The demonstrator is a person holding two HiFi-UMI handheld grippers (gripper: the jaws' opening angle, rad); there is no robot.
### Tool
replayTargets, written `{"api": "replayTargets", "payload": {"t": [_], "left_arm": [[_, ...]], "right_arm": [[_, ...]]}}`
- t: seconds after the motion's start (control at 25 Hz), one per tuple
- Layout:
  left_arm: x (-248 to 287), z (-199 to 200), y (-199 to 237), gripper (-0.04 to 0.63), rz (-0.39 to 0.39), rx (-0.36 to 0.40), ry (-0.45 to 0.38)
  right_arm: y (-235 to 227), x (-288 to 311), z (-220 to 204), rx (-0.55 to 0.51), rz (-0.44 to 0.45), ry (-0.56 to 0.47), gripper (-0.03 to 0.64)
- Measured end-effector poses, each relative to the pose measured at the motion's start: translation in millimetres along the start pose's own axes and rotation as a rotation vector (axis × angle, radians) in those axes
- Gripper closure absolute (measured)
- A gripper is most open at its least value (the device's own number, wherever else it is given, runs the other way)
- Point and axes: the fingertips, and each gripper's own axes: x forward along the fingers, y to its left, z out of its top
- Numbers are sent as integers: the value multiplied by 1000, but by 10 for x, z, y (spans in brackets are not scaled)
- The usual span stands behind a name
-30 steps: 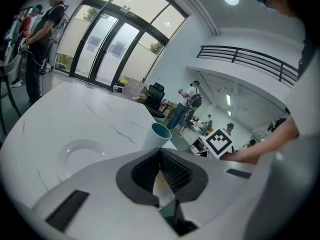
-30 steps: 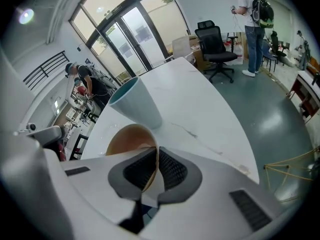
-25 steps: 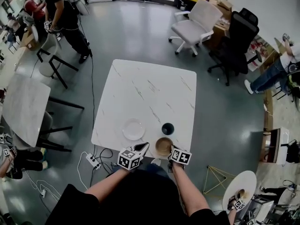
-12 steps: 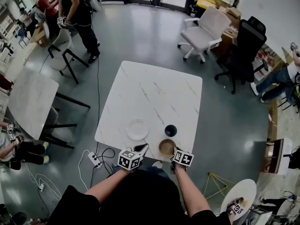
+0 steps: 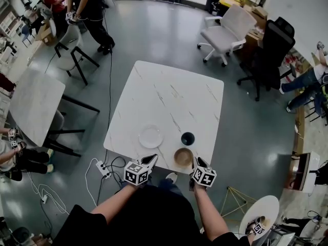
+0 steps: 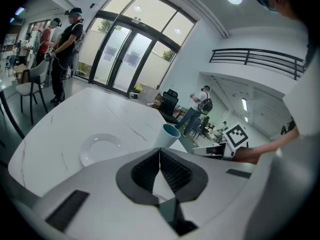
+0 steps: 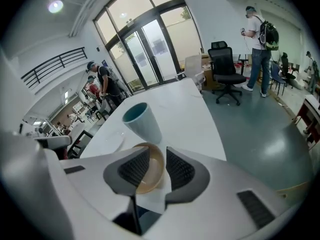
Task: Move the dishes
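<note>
Table [image 5: 169,99]: white marble top. All three dishes stand along its near edge, and none is lifted.

Left tongs [image 5: 149,160]: clenched, pads together with nothing between them. The tips hang over the near edge, just short of the plate.

Right tongs [image 5: 197,162]: released. My jaws have just been opening. The bowl's rim shows in the gap between them, but neither pad presses on it, so I hold nothing. The tips sit by the near right corner, just beside the bowl's right side.

Plate [image 5: 150,136]: white, empty and flat. It lies about midway along the near edge, a little in from it, apart from the other two dishes.

Bowl [image 5: 183,157]: tan, upright, right at the near edge toward the near right corner.

Cup [image 5: 187,138]: pale outside, dark inside, upright. It stands just beyond the bowl, toward the right edge. Whether the two touch I cannot tell.

Finding: the bowl lies straight ahead of the right tongs and a shade to their left, with the cup in line behind it, so my right hand is the nearer to both. My left is the nearer to the plate. The dishes are round, so no long axis governs; only the rim matters. I judge the open jaws as a release of the bowl. A reach past it for the cup risks knocking the bowl off the edge.
</note>
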Motion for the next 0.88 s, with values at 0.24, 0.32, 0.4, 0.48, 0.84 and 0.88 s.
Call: {"api": "replayTargets", "payload": {"t": [0.24,0.32,0.4,0.48,0.84,0.88], "left_arm": [[-141,94,397,577,56,-51,-12],[-191,145,550,578,50,-66,-15],[-237,192,704,578,38,-74,-14],[-279,247,875,577,26,-71,-4],[-440,329,1624,575,-102,-67,87],[-418,305,1677,575,-116,-68,104]], "right_arm": [[932,-63,-53,-36,177,14,520],[1289,16,-66,-50,237,32,520],[1563,144,-22,-55,266,43,520],[1746,310,80,-56,255,44,520],[1868,1057,397,-47,75,79,505],[1855,1124,373,-46,65,98,503]]}}
